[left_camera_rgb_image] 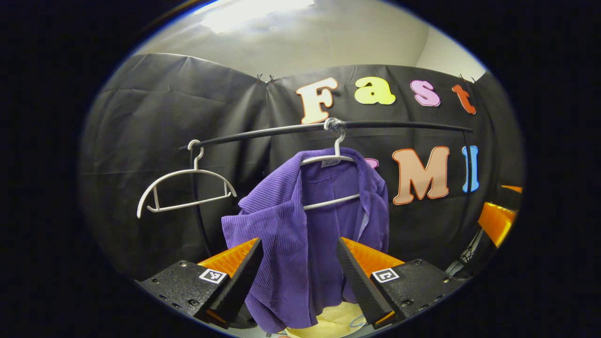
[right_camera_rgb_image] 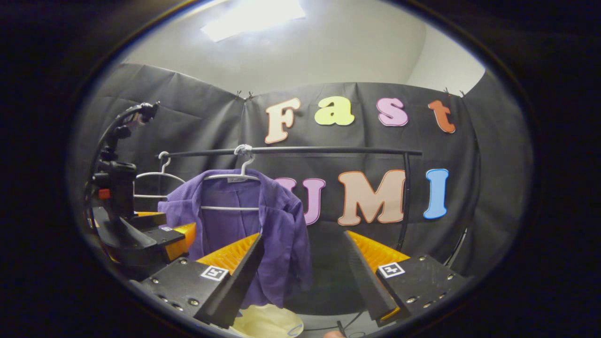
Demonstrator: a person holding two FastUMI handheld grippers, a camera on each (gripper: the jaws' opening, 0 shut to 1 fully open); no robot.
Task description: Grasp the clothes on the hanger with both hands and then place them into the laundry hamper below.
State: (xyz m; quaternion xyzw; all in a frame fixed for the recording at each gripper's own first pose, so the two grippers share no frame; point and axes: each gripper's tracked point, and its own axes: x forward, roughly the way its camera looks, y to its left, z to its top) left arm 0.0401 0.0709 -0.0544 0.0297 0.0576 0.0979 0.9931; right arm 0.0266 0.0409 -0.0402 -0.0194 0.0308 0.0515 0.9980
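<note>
1. Shirt (left_camera_rgb_image: 300, 234), purple and ribbed, hung on a white hanger (left_camera_rgb_image: 331, 162) from the rail (left_camera_rgb_image: 291, 130); it sagged off the hanger on one side, bunched low.
2. Below the shirt, a pale hamper (left_camera_rgb_image: 335, 321) showed only as a sliver of its rim in the left gripper view, cut off by the edge; in the right gripper view it (right_camera_rgb_image: 265, 321) sat just under the shirt's hem (right_camera_rgb_image: 277, 286).
3. A second hanger (left_camera_rgb_image: 185, 190), bare, hung from the rail beside the shirt, apart from it.
4. The left gripper (left_camera_rgb_image: 298, 270) stood spread, its fingers either side of the shirt's lower part without touching it that I could tell. In the right gripper view this gripper (right_camera_rgb_image: 141, 234) sat in front of the shirt's near edge, hiding part of it and of the bare hanger.
5. The right gripper (right_camera_rgb_image: 303, 270) was spread too, pinching nothing, aimed beside the shirt under the rail.
6. A rail upright (right_camera_rgb_image: 404, 197) stood well off from the shirt.
7. Behind the rail hung a black cloth wall (left_camera_rgb_image: 155, 131); above it, a pale ceiling with a bright light panel (right_camera_rgb_image: 253, 16). The floor was hard to make out.
</note>
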